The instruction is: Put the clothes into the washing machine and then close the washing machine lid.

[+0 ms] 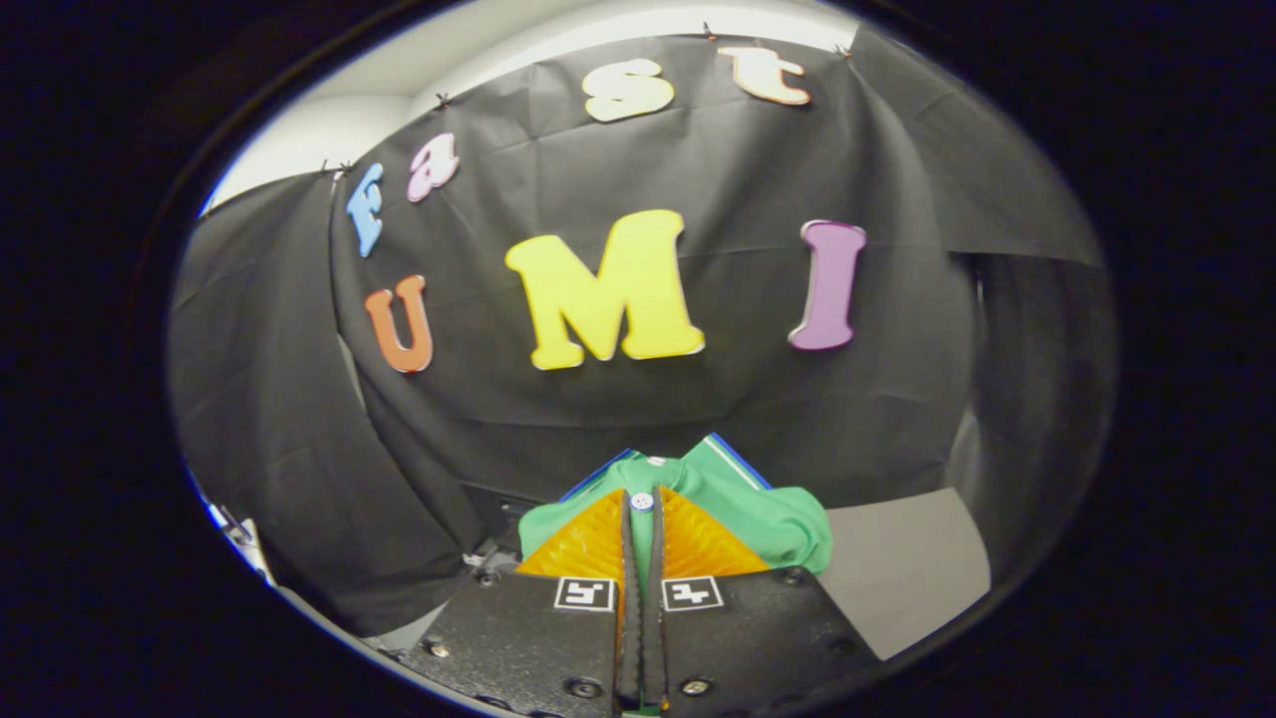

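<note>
The green garment (768, 514) is largely hidden behind the two fingers of the gripper (641, 524), which are pressed nearly together on a thin fold of it, so only its collar, one button and a bunched part toward 2 o'clock of the fingertips can be seen. What kind of garment it is and how far it hangs below the fingers cannot be told. At 10 o'clock from the fingertips a dark object (490, 511) is too hidden to identify.

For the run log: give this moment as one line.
gripper: shut on green garment | garment: lifted, bunched around fingers | backdrop: booth wall | washer: unseen
</note>
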{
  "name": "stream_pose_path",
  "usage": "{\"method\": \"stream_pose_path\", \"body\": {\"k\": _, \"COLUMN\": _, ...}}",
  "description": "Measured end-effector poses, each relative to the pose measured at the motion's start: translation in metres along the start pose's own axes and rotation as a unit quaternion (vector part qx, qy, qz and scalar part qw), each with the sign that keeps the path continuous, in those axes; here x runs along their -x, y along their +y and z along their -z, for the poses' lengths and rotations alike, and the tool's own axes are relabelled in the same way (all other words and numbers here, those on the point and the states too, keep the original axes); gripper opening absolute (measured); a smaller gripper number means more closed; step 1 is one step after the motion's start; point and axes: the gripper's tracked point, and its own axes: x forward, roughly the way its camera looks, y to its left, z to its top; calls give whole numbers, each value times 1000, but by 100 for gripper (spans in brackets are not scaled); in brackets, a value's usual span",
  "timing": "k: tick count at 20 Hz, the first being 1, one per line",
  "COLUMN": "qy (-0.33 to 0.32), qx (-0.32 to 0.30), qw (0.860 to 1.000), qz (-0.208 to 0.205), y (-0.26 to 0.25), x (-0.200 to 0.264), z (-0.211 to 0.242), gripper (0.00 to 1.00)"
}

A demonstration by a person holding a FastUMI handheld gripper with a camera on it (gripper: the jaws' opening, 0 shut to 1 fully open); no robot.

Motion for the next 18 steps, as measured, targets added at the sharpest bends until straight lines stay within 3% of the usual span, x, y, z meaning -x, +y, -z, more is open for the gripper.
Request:
{"method": "stream_pose_path", "body": {"k": 10, "qy": 33, "qx": 6, "qw": 992, "qz": -121, "y": 138, "x": -64, "z": 17, "gripper": 5}}
{"method": "stream_pose_path", "body": {"k": 14, "qy": 51, "qx": 5, "qw": 989, "qz": -137, "y": 165, "x": -88, "z": 37, "gripper": 5}}
{"method": "stream_pose_path", "body": {"k": 18, "qy": 90, "qx": -4, "qw": 989, "qz": -117, "y": 167, "x": -119, "z": 84, "gripper": 5}}
